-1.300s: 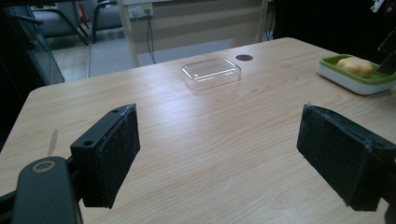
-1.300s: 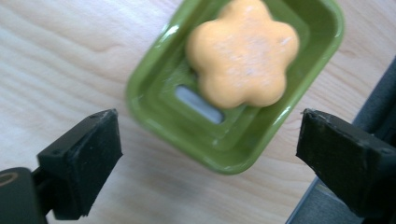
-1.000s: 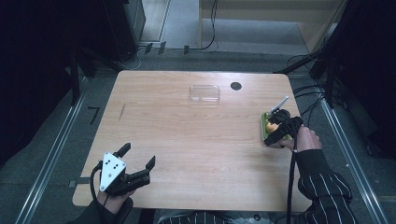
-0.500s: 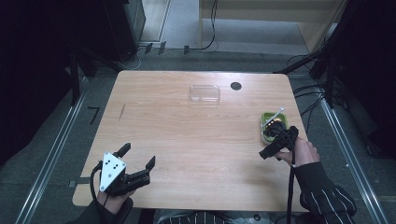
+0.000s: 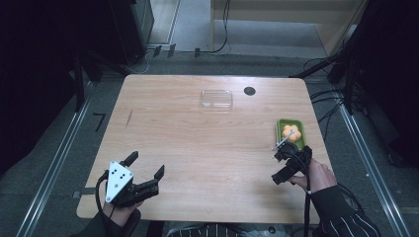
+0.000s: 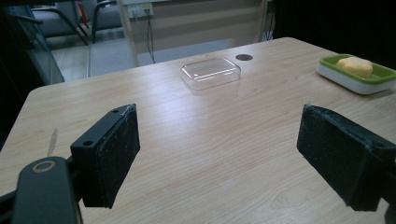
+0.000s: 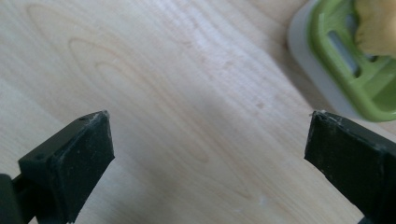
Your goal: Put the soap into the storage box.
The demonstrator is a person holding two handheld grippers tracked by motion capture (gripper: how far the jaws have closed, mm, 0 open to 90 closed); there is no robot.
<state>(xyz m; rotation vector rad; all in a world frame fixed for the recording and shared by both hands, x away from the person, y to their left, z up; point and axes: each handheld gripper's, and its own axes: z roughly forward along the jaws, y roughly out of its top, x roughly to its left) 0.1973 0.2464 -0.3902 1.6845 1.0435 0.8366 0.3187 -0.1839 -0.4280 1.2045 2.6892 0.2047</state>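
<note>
Soap (image 5: 290, 133), yellow and lumpy, sits in a green dish (image 5: 281, 124) at the right edge of the tabletop (image 5: 197, 143), with the right gripper (image 5: 285, 164) now just near of the dish, jaws spread wide and holding nothing. One second ago that gripper stood over the dish with its jaws at the yellow piece; half a second ago it had pulled a little nearer; it now hangs clear of the dish toward the person's side, so the piece appears to have been set down and let go. In the right gripper view the two black jaws frame bare wood, with the green dish (image 7: 345, 70) and a corner of the yellow soap (image 7: 378, 25) at the upper right. The left gripper (image 5: 146, 173) rests at the near left corner, jaws likewise wide and empty, where it also was a second ago; its own view looks across the wood to a clear plastic lid (image 6: 211, 72) lying near the far edge, beside a small dark hole (image 6: 243, 57), and to the green dish (image 6: 369, 81) well off to the right. The placing looks finished, and the lid, untouched and well apart from the dish, seems the likely next thing to be fetched
</note>
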